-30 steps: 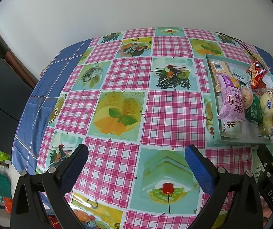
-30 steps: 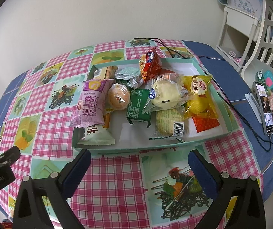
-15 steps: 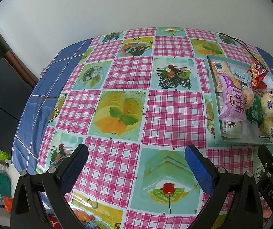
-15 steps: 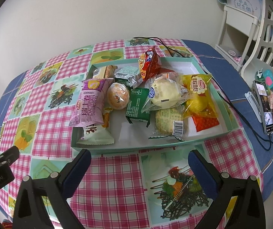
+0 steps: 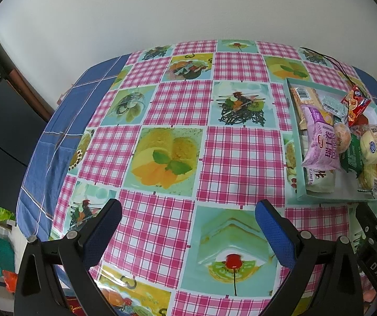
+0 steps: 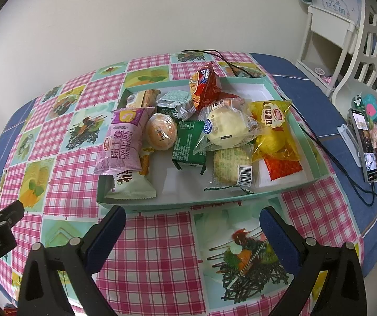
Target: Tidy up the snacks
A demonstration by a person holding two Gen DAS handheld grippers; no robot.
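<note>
Left wrist view: the left gripper (image 5: 188,226) hangs over bare desk (image 5: 241,158), jaws wide apart and holding nothing. The tray (image 5: 300,184) sits at the far right of this view, with snacks heaped inside. A tip of the right gripper (image 5: 372,237) shows at the lower right edge.

Right wrist view: the right gripper (image 6: 192,227) hovers just near of the tray (image 6: 288,89), jaws wide apart, nothing between them. All snacks visible lie inside the tray, overlapping: purple pack (image 6: 122,139) at left atop a white pack (image 6: 133,185), round bun (image 6: 161,131) beside it, green pack (image 6: 189,143) mid-tray, red pouch (image 6: 204,84) standing at the far side, yellow bag (image 6: 274,131) at right over an orange packet (image 6: 283,168). A cable (image 6: 346,171) trails along the tray's right side toward a phone (image 6: 363,144).

Judgement: this scene fits either a heap awaiting sorting or snacks already gathered in. Any grasp should take a top-lying pack by its crimped edge, avoid crushing the buns, and keep clear of the cable.
</note>
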